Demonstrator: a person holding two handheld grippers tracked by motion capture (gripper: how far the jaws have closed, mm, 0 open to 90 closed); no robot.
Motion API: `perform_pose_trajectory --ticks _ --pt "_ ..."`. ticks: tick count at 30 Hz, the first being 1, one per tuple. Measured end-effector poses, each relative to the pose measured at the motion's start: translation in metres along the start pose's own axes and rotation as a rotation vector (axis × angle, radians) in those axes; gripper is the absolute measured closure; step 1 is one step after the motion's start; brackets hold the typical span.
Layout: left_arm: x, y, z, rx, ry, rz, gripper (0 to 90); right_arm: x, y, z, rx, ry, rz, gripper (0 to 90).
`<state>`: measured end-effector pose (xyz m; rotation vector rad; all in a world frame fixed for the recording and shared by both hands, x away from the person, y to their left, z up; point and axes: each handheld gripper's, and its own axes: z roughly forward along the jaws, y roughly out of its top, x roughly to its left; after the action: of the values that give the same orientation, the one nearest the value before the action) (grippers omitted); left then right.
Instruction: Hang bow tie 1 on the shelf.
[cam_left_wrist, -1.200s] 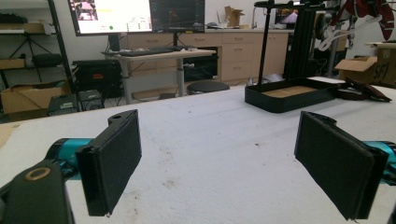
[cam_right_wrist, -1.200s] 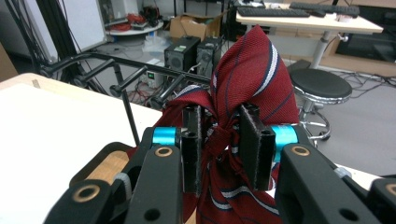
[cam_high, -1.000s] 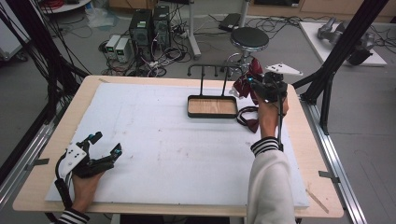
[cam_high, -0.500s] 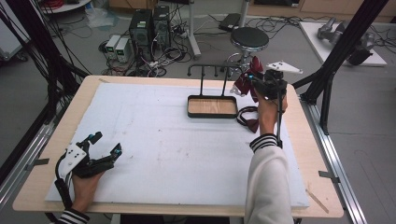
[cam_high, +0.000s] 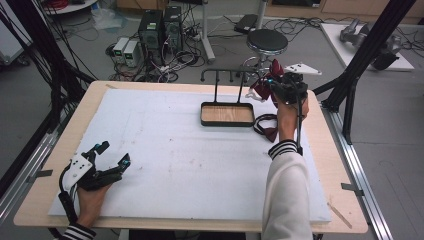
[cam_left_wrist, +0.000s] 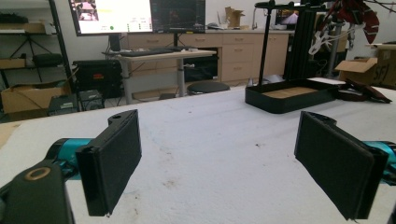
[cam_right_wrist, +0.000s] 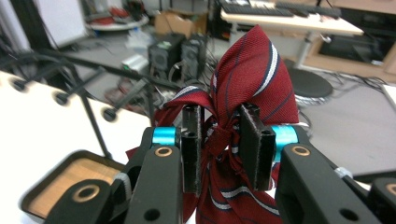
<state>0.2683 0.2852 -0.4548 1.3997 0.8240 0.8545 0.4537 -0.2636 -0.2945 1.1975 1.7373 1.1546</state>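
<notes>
Right gripper (cam_right_wrist: 219, 154) clamps the knot of a dark red striped fabric bow tie (cam_right_wrist: 250, 79), jaws pressed on the cloth from both sides. In the high view the right gripper (cam_high: 274, 86) holds that bow tie (cam_high: 262, 90) in the air beside the right end of a black metal stand with a hook bar on top (cam_high: 227, 75) and a wooden-floored tray base (cam_high: 227, 114). A second dark bow tie with black strap (cam_high: 266, 127) lies flat on the white foam-covered table (cam_high: 165, 150), just right of the tray. Left gripper (cam_high: 107, 160) rests low at the near left part of the table, well apart from the stand. In the left gripper view its jaws stand wide apart with nothing between the black pads (cam_left_wrist: 116, 158), the stand (cam_left_wrist: 289, 93) far ahead.
</notes>
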Motion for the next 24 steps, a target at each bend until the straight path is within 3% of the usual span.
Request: perform_pose_trajectory --ticks 15,24 --pt "0.0 0.0 0.0 0.0 0.0 0.0 15.2 -0.003 -0.008 0.014 0.056 -0.045 0.001 71.9" --pt "0.0 0.0 0.0 0.0 0.0 0.0 15.2 -0.007 -0.014 0.024 0.08 -0.063 0.026 71.7"
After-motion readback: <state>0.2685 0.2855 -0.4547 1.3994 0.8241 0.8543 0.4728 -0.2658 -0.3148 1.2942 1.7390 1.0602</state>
